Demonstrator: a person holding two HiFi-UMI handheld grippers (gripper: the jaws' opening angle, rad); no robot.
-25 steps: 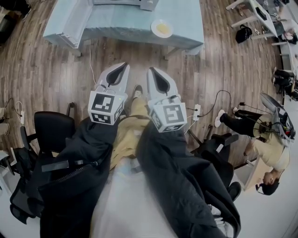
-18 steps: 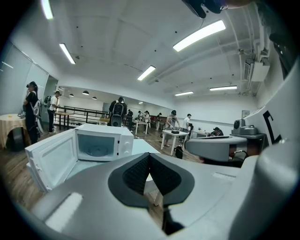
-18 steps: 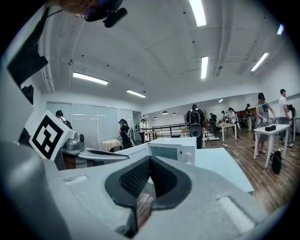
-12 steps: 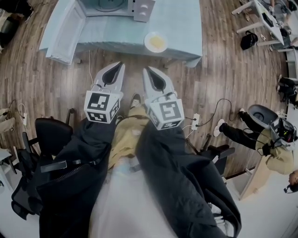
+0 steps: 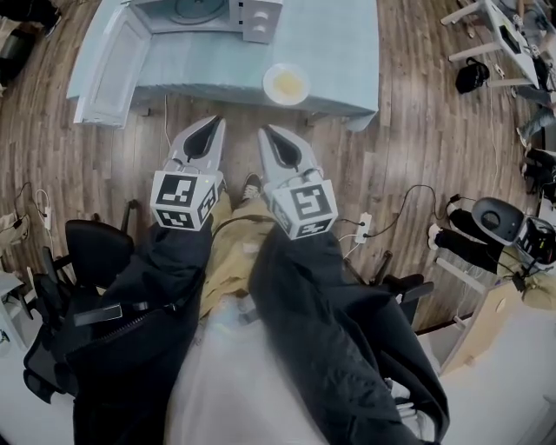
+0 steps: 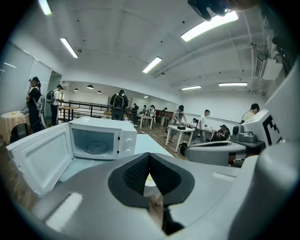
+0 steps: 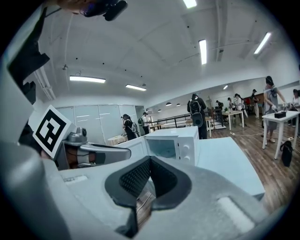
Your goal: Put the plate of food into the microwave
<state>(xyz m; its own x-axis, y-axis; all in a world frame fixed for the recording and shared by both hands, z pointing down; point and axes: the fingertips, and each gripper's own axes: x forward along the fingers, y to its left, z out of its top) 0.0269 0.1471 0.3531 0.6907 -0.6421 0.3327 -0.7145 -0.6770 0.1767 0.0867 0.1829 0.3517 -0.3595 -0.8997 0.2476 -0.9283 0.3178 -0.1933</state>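
Wood flooring [image 5: 417, 130] spreads across a big open workroom, and on it stands a bench [image 5: 217, 61] draped in pale blue cloth. We find the plate of food [image 5: 286, 83] on the bench's near edge, toward its right end, a white round plate with something yellow on it. It sits out in the open, well apart from both grippers.

Left of the plate and further back on the same bench is the white microwave [image 5: 254, 17]. Its door [image 5: 109, 65] is swung fully open to the left, and in the left gripper view we see into the empty cavity of the microwave [image 6: 101, 138] down to the glass turntable.

We hold both grippers side by side above the floor, short of the bench edge, pointing toward it. The left gripper [image 5: 215, 124] has its jaws closed tip to tip, with nothing gripped; in its own view the dark pads of the left gripper [image 6: 149, 157] meet at the front. The right gripper [image 5: 267, 133] is likewise closed and empty, the tips of the right gripper [image 7: 149, 159] pressed together with the microwave [image 7: 173, 143] beyond them.

Further out, a black chair [image 5: 95, 248] stands at our left, and other people work at tables across the room.
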